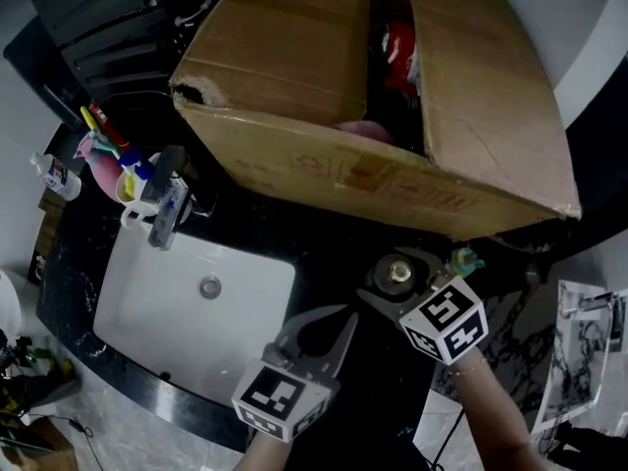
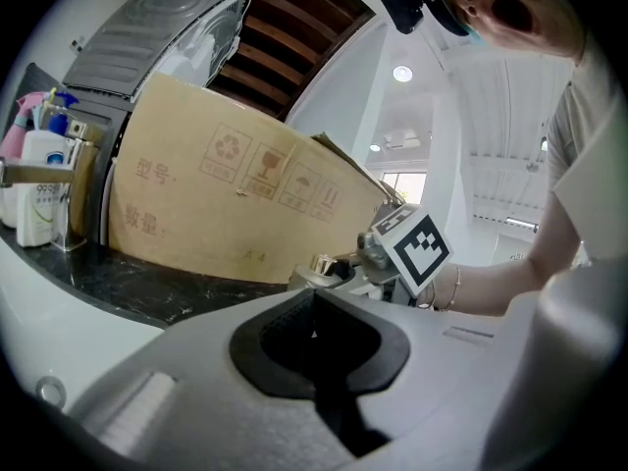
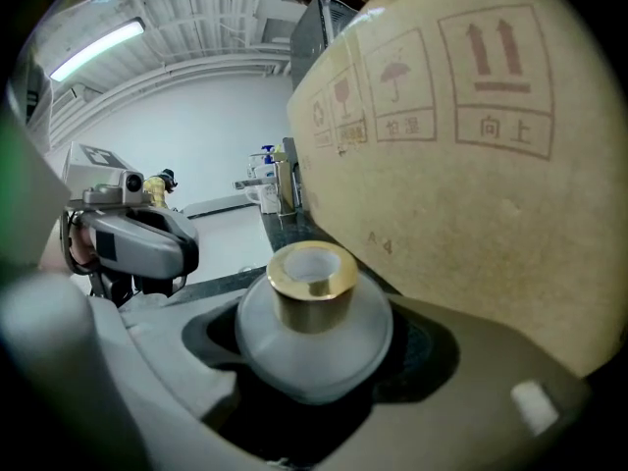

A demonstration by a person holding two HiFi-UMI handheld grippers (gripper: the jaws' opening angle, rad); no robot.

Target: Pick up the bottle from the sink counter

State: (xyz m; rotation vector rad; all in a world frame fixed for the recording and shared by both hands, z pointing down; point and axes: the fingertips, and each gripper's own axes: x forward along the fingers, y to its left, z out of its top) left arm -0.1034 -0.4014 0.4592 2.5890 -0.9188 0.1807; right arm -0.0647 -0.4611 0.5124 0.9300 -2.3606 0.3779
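Note:
A round frosted bottle (image 1: 397, 272) with a gold neck and no cap sits between the jaws of my right gripper (image 1: 404, 260), which is shut on it over the black counter (image 1: 324, 253), just in front of the cardboard box. The right gripper view shows the bottle (image 3: 312, 314) close up, held by its body. My left gripper (image 1: 343, 314) is lower left of it, near the basin's right edge, shut and holding nothing. From the left gripper view, the bottle's gold neck (image 2: 322, 263) shows beside the right gripper's marker cube (image 2: 412, 245).
A large open cardboard box (image 1: 324, 86) covers the back of the counter. The white sink basin (image 1: 186, 312) lies at the left with a faucet (image 1: 167, 209) behind it. Toiletries in a cup (image 1: 108, 155) and a small bottle (image 1: 54, 177) stand at the far left.

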